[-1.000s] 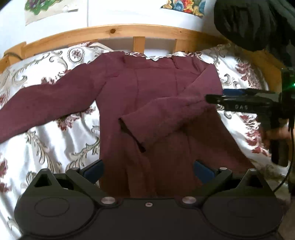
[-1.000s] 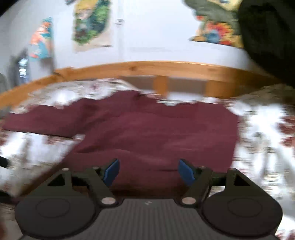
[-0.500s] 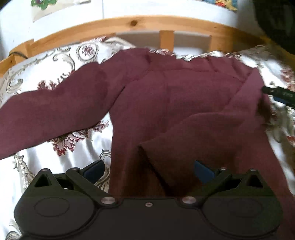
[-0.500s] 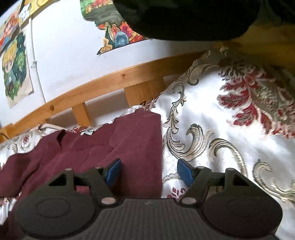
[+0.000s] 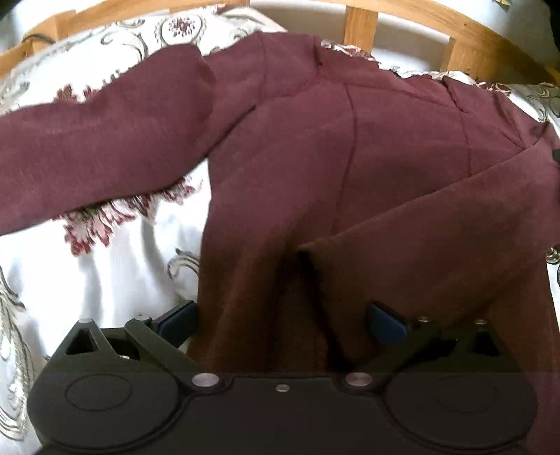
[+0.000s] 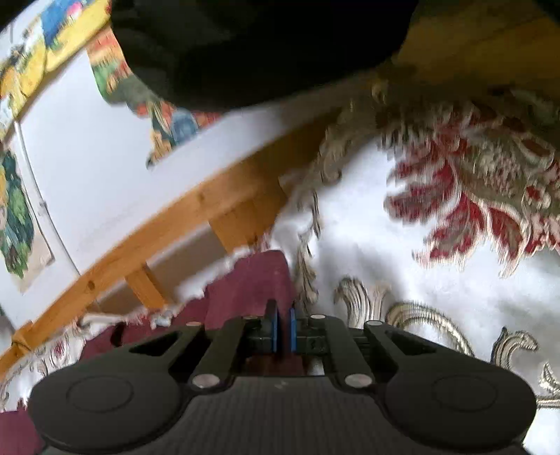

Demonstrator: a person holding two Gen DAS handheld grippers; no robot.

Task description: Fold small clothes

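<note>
My right gripper [image 6: 283, 330] pinches the shoulder edge of the maroon long-sleeved knit top [image 5: 315, 168] spread on the floral white bedspread [image 5: 115, 266]; motion blur smears the grip. My left gripper [image 5: 281, 320] hangs wide open above its body, hem cut off.

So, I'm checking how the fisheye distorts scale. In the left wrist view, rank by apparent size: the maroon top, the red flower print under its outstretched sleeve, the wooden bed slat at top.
1. maroon top, filling most of the view.
2. and 3. red flower print and wooden bed slat: unsure, since the flower is nearer and blurred.
</note>
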